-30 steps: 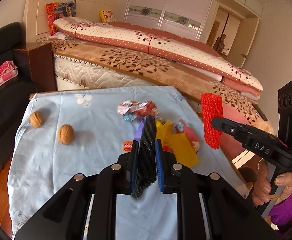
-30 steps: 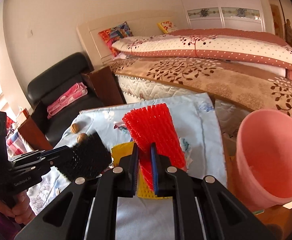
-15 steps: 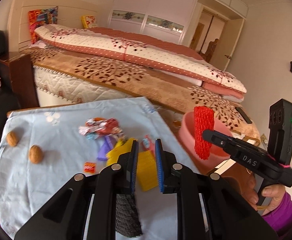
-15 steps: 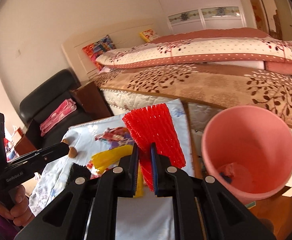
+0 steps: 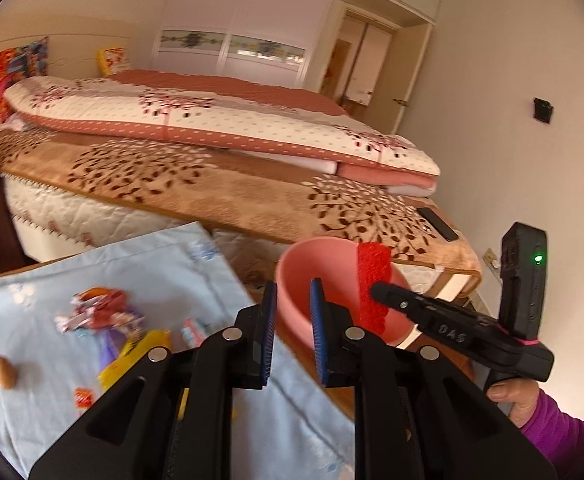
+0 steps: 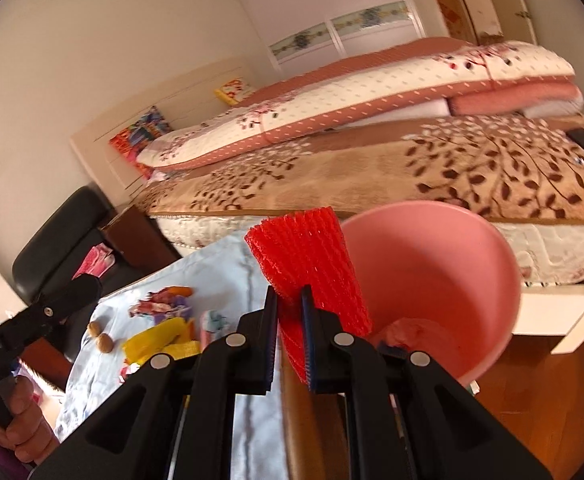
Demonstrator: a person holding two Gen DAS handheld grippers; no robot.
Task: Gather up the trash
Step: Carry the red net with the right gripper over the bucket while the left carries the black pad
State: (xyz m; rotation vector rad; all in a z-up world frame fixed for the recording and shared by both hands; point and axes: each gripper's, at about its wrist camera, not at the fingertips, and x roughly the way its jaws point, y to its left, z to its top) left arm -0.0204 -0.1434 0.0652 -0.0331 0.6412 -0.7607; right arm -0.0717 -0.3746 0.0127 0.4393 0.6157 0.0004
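Bedroom, big bed (image 5: pixel 220 184) behind, pale blue cloth over the tabletop (image 5: pixel 140 264) up front. Changed in the last second: black foam net gone from the left hand-held gripper (image 5: pixel 292 328), dropped between its jaws half a second back, and now nowhere plainly in view; jaws stand parted and empty, pointed at the near wall of the pink bin (image 5: pixel 292 280). Cannot tell whether that net reached the bin or fell short onto the cloth. Right hand-held gripper (image 6: pixel 290 332) clamped tight on the red foam net (image 6: pixel 308 260), carried from over the tabletop to the bin's near rim; net upright, its top overlapping the pink bin (image 6: pixel 432 256) opening in both views. Some crumpled trash already at the bin's bottom. Reading: one piece probably let go, red net a release away from joining the pile, provided it sits past the rim rather than on the table side. Left on the cloth: crumpled colourful wrappers (image 5: pixel 100 312), yellow foam net (image 6: pixel 164 340), small red wrapper (image 5: pixel 84 398), small packet (image 6: pixel 212 322). Walnuts (image 6: pixel 102 340) at the far left, probably not trash. Obstructions: both grippers crowding the same edge of the bin; wooden table edge just below the red net; phone (image 5: pixel 438 223) on the bed corner, well apart.
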